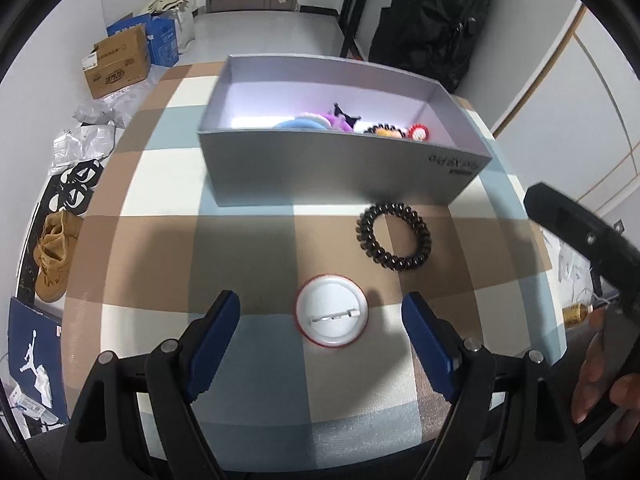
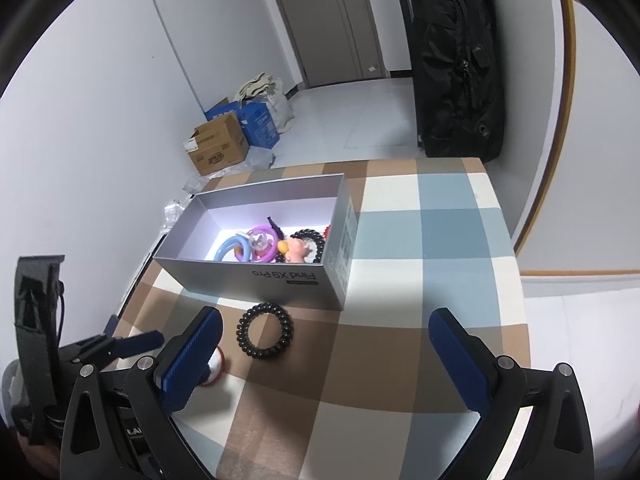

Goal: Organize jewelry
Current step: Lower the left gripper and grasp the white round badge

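A grey open box (image 1: 320, 168) stands on the checked table and holds several colourful trinkets (image 1: 340, 120); it also shows in the right wrist view (image 2: 256, 276). A black spiral hair tie (image 1: 394, 236) lies just in front of the box, and shows in the right wrist view (image 2: 265, 336) too. A round white pin badge (image 1: 331, 321) with a red rim lies face down nearer me. My left gripper (image 1: 320, 312) is open, its fingers either side of the badge, above it. My right gripper (image 2: 326, 330) is open and empty, right of the hair tie; the badge (image 2: 216, 368) is mostly hidden behind its left finger.
The table's checked cloth (image 2: 432, 240) stretches to the right of the box. Cardboard boxes (image 1: 120, 62), shoes (image 1: 56, 248) and bags lie on the floor to the left. A black backpack (image 2: 456, 60) hangs behind the table. The right hand and gripper body (image 1: 592, 248) stand at the table's right edge.
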`<state>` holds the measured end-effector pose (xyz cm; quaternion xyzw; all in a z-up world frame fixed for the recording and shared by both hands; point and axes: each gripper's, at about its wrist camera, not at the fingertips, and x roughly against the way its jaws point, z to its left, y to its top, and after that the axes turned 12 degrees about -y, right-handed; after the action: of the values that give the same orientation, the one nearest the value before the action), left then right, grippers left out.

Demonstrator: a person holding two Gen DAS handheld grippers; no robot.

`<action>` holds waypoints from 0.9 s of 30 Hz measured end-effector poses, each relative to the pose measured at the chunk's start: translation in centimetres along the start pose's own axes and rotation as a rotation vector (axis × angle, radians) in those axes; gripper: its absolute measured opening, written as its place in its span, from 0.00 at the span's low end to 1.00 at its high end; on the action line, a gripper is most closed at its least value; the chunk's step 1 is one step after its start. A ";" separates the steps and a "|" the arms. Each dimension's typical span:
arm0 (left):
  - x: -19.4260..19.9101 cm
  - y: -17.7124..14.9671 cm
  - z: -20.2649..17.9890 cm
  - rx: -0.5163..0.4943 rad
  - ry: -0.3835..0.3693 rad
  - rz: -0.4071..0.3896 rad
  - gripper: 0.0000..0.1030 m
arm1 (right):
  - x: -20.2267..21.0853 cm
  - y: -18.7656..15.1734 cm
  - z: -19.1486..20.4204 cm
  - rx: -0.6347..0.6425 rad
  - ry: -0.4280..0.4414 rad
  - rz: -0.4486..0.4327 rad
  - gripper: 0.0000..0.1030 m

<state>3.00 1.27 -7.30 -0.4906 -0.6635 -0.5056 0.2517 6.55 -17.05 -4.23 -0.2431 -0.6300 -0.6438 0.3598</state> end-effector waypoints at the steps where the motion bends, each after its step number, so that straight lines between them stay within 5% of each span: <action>1: -0.2 -0.1 -0.1 -0.005 0.005 0.008 0.77 | -0.1 0.0 -0.1 -0.004 0.001 0.003 1.00; 8: -0.8 -0.8 -1.1 -0.084 0.094 0.024 0.65 | -0.3 0.0 -0.5 -0.012 0.000 0.013 1.00; 11: -0.6 -1.0 -1.5 -0.108 0.118 0.017 0.53 | -0.2 0.0 -0.6 -0.020 0.001 0.013 1.00; 13: -0.4 -1.1 -1.7 -0.117 0.107 0.012 0.36 | -0.3 -0.1 -0.7 -0.024 0.001 0.016 1.00; 27: -0.5 -0.6 -1.1 -0.115 0.066 0.023 0.36 | -0.9 -0.3 -1.2 -0.038 -0.007 0.043 1.00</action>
<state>2.50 0.00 -7.58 -0.4949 -0.6191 -0.5558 0.2507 7.01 -18.14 -5.22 -0.2659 -0.6135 -0.6469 0.3667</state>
